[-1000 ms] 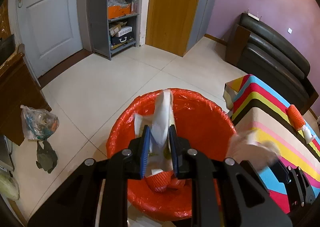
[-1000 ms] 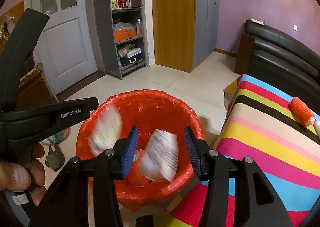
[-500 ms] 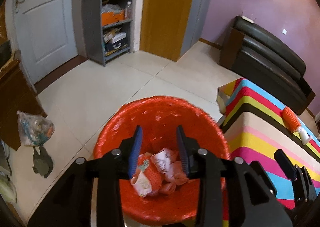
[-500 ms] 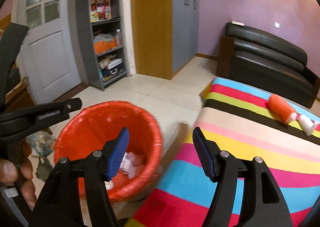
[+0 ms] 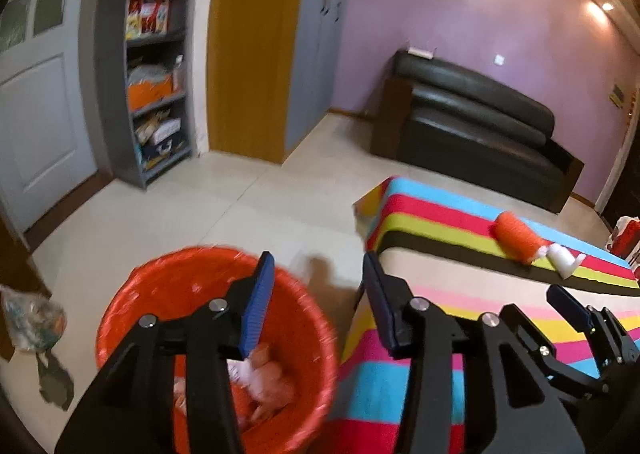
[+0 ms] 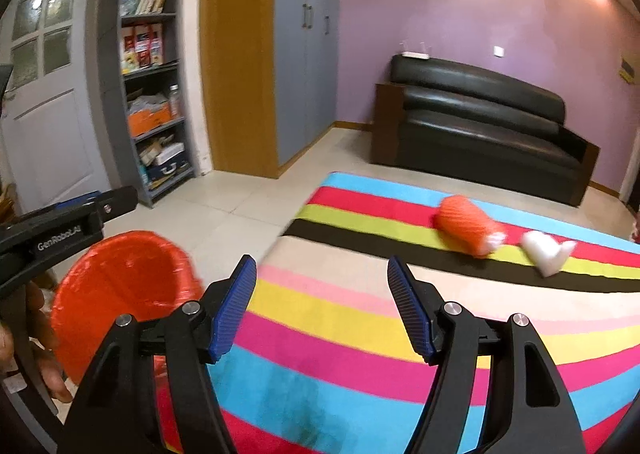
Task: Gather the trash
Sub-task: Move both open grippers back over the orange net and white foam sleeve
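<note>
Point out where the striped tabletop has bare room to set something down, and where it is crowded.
The striped tabletop is bare from its near edge up to the black stripe, in front of the open right tongs. Only the far side is crowded: the orange mesh sleeve and the white piece beside it.

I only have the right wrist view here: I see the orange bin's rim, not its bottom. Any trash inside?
Observer: Yes, the left wrist view shows crumpled white and orange pieces at the bottom of the orange bin.
Operator: Is the left gripper holding anything?
Observer: No, the left gripper has nothing between its pads; its jaws are opening.
Operator: Anything on the floor nearby?
Observer: A filled plastic bag lies on the floor left of the bin.
</note>
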The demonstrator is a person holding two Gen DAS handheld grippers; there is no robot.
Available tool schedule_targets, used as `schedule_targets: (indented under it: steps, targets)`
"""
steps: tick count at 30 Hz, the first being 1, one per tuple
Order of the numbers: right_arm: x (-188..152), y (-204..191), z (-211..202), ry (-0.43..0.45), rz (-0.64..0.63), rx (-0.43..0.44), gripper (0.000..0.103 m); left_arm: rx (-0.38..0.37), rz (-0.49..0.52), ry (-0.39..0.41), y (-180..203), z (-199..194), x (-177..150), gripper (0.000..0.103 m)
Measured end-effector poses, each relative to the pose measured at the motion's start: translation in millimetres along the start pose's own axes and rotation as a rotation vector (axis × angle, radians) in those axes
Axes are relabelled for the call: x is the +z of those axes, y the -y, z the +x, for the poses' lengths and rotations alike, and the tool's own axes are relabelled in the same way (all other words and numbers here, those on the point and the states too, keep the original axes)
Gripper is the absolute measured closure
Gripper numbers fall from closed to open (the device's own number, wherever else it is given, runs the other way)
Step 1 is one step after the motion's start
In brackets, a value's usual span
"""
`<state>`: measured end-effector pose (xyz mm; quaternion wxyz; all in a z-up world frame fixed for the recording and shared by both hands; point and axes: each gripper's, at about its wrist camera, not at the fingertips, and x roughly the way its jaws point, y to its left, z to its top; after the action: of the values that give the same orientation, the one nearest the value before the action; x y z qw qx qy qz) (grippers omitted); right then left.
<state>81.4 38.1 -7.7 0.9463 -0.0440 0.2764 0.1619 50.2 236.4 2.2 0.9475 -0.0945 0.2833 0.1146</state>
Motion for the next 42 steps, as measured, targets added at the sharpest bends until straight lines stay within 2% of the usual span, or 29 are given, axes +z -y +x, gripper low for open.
schedule_targets:
  steps: [4,10,13,15,19,23,25,31,42]
  targets:
    - [0.2,38.6,3.7,0.000,0.041,-0.045,0.038,-0.023,-0.002,0.010,26.5,10.3,1.4,0.055]
    - [-0.4,86.2,6.3,0.008,0.068,-0.091,0.037,-0.048,0.029,-0.018,65.3,30.4,-1.2,0.054]
    - [-0.7,111.0,8.1,0.009,0.089,-0.118,0.037,-0.064,0.045,-0.032,85.2,39.1,-3.1,0.048]
    - [-1.7,128.8,9.8,0.010,0.104,-0.136,0.037,-0.065,0.056,-0.057,100.7,48.5,-4.1,0.040]
    - [-3.9,154.6,13.0,0.009,0.121,-0.160,0.037,-0.090,0.089,-0.085,130.2,63.3,-7.3,0.040]
    - [-3.8,175.4,15.7,0.014,0.132,-0.183,0.036,-0.110,0.119,-0.096,156.2,76.4,-7.9,0.036]
    - [-4.9,185.8,18.3,0.014,0.140,-0.193,0.031,-0.121,0.133,-0.098,169.8,83.6,-7.8,0.036]
    - [-7.8,210.6,29.3,0.013,0.163,-0.213,0.031,-0.144,0.186,-0.092,206.3,100.3,-15.3,0.034]
    - [-12.8,231.5,48.7,0.009,0.177,-0.234,0.029,-0.177,0.224,-0.107,244.1,127.9,-26.8,0.034]
